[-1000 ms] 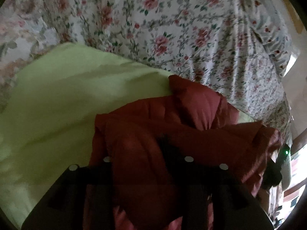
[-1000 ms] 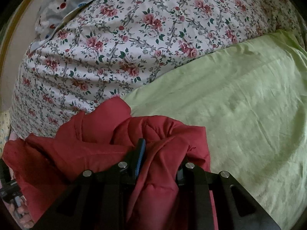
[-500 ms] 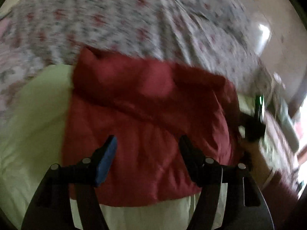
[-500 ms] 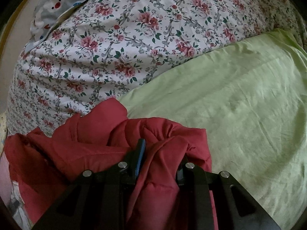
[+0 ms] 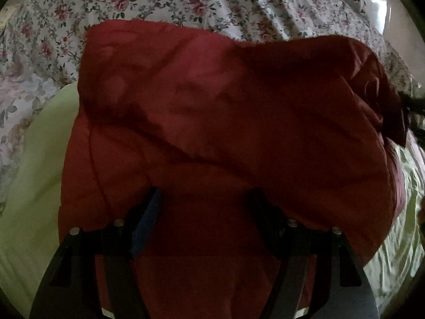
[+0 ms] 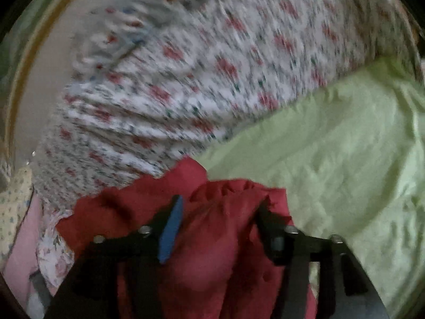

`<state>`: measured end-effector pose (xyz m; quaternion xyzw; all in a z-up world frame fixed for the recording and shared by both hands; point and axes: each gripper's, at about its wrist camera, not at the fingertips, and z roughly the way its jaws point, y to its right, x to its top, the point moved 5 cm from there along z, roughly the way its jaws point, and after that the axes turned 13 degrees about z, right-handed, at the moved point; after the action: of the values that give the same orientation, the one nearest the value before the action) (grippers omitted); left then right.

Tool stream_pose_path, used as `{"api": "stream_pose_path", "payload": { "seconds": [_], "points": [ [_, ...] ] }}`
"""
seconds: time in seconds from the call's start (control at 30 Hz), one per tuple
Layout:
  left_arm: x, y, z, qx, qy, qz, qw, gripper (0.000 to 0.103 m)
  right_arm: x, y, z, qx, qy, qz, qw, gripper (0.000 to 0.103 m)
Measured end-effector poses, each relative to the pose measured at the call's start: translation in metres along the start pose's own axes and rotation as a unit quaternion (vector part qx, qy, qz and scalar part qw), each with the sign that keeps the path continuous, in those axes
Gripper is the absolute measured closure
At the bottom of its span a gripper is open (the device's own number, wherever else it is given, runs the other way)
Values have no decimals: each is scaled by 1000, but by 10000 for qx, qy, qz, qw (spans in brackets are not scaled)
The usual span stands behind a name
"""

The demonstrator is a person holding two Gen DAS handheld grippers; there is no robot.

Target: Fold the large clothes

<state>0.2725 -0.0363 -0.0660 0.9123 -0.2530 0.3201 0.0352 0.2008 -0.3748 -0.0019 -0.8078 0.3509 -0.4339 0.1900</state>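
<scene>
1. Closest in, the left tool (image 5: 204, 202) hangs over the red puffy jacket (image 5: 212, 122) with its jaws apart and opening a bit more. The fabric sits under and between them, but neither pad presses on it, so I'd say it has let the jacket go, not that it's lining up a new grab.
2. Same deal on the right tool (image 6: 220, 212): jaws opening fast, a bunched red fold between them, nothing pinched. That view is smeared with motion blur, so fine detail is a guess.
3. The jacket lies in a chunky, roughly squared bundle on the light green sheet (image 6: 345, 146), which looks like a clean flat patch of bed to fold on. It looks about done, though lumpy at the right edge.
4. Farthest back, the floral duvet (image 5: 186, 0) is heaped behind it, probably shoved aside for room.
</scene>
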Motion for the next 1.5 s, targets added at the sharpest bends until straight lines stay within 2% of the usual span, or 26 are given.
{"api": "stream_pose_path", "payload": {
  "seconds": [0.07, 0.13, 0.23, 0.33, 0.43, 0.57, 0.73, 0.9, 1.1, 1.27, 1.5],
  "points": [
    [2, -3, 3, 42, -14, -27, 10000, 34, -9, -16, -24, 167, 118, -356, 9992, 36],
    [4, -2, 5, 73, -24, -63, 10000, 34, -23, -32, -30, 293, -64, -745, 9968, 35],
    [4, -2, 8, 103, -12, -115, 9999, 34, -54, -51, -13, 311, -715, -1440, 9865, 34],
    [4, -8, 11, 97, -22, -125, 9999, 33, -73, -49, 17, -19, -1106, -1815, 9771, 34],
    [6, -16, 16, 114, -49, -164, 9998, 33, -74, -29, 50, -409, -1313, -1714, 9756, 35],
    [12, -31, 28, 289, -108, -251, 9992, 29, -60, -10, 76, -535, -1273, -1490, 9792, 37],
    [18, -49, 45, 234, -201, -559, 9980, 26, -48, -6, 90, -617, -1346, -1162, 9821, 36],
    [15, -51, 37, 127, -119, -655, 9977, 26, -47, -3, 91, -617, -1321, -1130, 9829, 36],
    [-2, -59, -7, -113, 201, -986, 9949, 26, -47, -3, 89, -550, -1331, -1122, 9832, 36],
    [-15, -75, -24, -269, 236, -1189, 9923, 26, -46, -3, 80, -442, -1198, -1001, 9867, 36],
    [-28, -92, -28, -137, 187, -1335, 9908, 26, -45, -7, 59, -407, -1073, -967, 9887, 34]
  ]
}}
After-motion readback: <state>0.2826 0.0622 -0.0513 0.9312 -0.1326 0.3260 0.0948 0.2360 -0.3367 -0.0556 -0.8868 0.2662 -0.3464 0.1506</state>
